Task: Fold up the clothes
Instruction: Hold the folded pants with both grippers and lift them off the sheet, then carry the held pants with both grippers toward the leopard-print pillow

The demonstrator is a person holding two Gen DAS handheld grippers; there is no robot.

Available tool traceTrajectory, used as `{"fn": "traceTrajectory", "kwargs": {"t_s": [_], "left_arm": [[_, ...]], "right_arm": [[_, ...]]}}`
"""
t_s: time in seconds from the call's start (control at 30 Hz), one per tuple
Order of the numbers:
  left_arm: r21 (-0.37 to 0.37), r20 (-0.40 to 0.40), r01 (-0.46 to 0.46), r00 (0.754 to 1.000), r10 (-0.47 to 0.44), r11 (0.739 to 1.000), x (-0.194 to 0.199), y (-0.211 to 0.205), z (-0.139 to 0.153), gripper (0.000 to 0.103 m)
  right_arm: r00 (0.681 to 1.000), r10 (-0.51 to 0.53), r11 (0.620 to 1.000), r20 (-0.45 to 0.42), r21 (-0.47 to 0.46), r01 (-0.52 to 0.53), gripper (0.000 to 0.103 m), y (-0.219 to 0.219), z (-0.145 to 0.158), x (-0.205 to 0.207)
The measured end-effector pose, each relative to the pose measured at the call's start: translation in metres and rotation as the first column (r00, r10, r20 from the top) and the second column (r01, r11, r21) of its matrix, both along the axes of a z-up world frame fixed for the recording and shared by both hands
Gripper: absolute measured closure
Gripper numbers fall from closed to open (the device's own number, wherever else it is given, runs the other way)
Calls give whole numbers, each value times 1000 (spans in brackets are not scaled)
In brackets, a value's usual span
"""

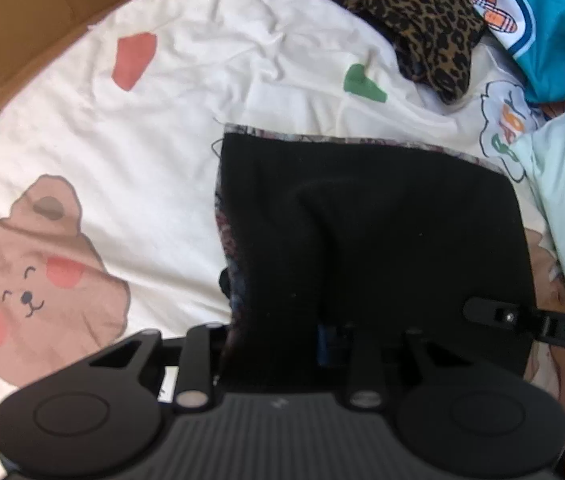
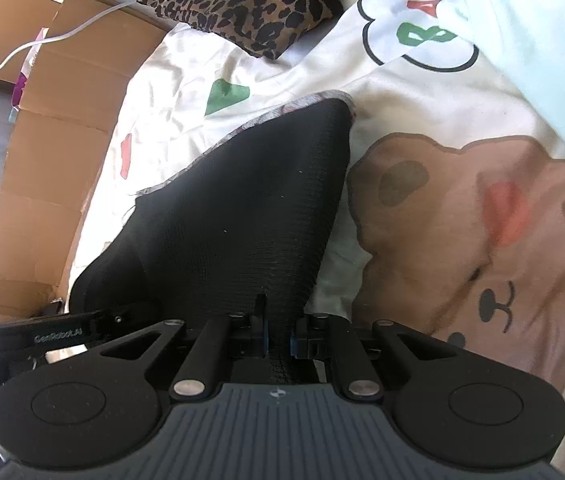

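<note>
The fingers of the right gripper (image 2: 278, 344) are clamped on a pinch of the black knit garment with a patterned floral edge (image 2: 242, 208); the cloth is drawn up taut from the bed into the jaws; the left gripper (image 1: 294, 344) is largely buried under the same dark cloth, so its grip cannot be told; beneath, a cream sheet printed with brown bears (image 1: 170, 184) is spread; a leopard-print cloth (image 1: 414, 20) is seen further off; brown cardboard (image 2: 54, 152) stands beside the bed.

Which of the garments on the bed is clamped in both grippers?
The black knit garment with a patterned edge; the leopard-print and teal printed clothes lie untouched further back.
</note>
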State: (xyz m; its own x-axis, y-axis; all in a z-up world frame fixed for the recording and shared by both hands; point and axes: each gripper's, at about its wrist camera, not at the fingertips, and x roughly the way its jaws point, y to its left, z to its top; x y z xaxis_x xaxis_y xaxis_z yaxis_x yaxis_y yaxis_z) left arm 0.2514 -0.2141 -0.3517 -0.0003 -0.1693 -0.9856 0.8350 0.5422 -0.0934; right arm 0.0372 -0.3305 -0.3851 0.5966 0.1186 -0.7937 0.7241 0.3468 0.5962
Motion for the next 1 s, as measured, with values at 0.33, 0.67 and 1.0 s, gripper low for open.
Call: {"fn": "traceTrajectory", "kwargs": {"t_s": [0.33,0.67,1.0], "left_arm": [[21,65,-103,993,101,994,-26,14,37,72],[-41,148,-225,962,229,973,-51,42,88,73],[-145,188,-294,929,318,945,-66,74,154,73]], "right_arm": [[999,54,997,-6,-56,-55,96,26,35,12],[986,168,972,24,-172,-161,96,44,89,20],[953,290,925,84,-281,-257,96,60,172,9]]}}
